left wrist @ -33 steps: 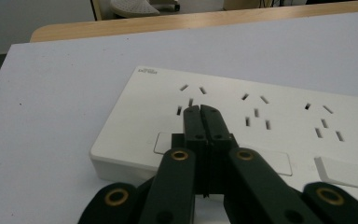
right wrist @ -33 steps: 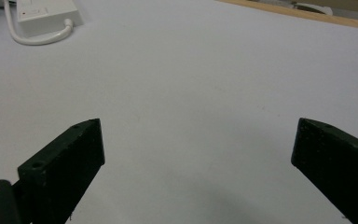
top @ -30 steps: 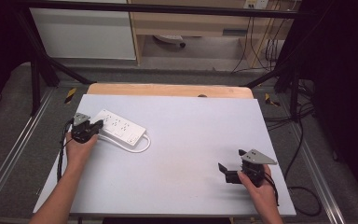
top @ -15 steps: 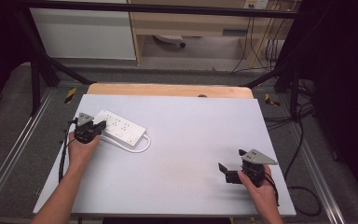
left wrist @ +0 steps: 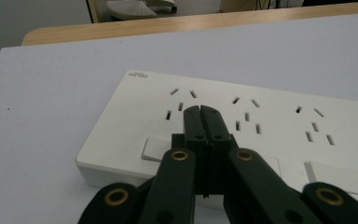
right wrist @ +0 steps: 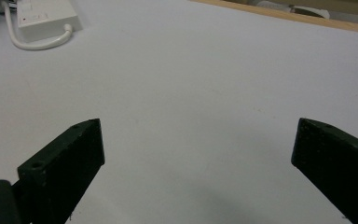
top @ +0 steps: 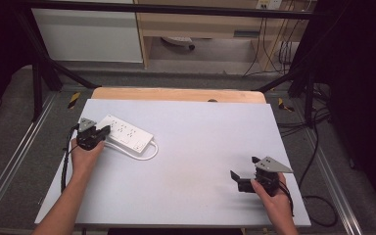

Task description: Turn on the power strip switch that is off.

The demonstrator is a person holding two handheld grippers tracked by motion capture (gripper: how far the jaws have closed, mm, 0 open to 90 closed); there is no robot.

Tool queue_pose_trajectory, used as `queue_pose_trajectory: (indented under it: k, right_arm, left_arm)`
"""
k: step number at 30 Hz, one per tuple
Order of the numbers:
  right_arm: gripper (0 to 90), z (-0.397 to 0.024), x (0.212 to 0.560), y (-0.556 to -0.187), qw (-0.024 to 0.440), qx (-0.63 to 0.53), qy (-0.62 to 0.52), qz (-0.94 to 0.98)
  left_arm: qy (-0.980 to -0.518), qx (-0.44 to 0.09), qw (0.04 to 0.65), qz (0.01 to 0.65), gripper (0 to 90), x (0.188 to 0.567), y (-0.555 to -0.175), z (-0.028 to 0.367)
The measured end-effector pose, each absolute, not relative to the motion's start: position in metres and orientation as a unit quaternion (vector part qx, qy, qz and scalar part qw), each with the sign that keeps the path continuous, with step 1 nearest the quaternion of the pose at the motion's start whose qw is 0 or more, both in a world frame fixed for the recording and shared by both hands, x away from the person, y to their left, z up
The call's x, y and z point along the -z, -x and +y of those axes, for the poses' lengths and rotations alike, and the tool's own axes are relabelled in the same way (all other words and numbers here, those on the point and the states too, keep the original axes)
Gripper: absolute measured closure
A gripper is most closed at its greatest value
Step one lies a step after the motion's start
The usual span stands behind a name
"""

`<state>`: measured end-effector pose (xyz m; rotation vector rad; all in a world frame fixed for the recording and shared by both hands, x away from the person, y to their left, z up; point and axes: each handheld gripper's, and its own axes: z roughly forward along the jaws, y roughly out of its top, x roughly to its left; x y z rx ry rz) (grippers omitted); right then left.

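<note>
Left gripper: jaws pressed together, empty, tips over the power strip beside its rocker switch. Likely step: pressing the switch. Advice: come straight down, light push, so the strip doesn't skid. Strip is smooth white plastic, flat slab, rounded cord; it lies at the table's left. Right gripper: jaws wide, empty, well apart from the strip.

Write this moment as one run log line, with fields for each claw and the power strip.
left claw: shut, tips over power strip switch end | right claw: open, holds nothing, above bare table | power strip: flat, cable looped beside it
</note>
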<state>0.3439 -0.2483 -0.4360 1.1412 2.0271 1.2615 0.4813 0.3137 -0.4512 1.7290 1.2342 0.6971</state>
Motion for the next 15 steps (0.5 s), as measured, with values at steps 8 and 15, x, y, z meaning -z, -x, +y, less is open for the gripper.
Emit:
queue_pose_trajectory:
  k: [8,15]
  right_arm:
    - [2.9,-0.2483,0.4360,-0.3444,0.245,-0.462,-0.418,0.743]
    - [3.0,-0.2489,0.4363,-0.3448,0.246,-0.461,-0.418,0.744]
  left_arm:
    - [-0.694,-0.278,0.440,0.497,90.0,0.4489,-0.4803,0.3136]
    - [-0.695,-0.277,0.445,0.492,90.0,0.4449,-0.4777,0.3110]
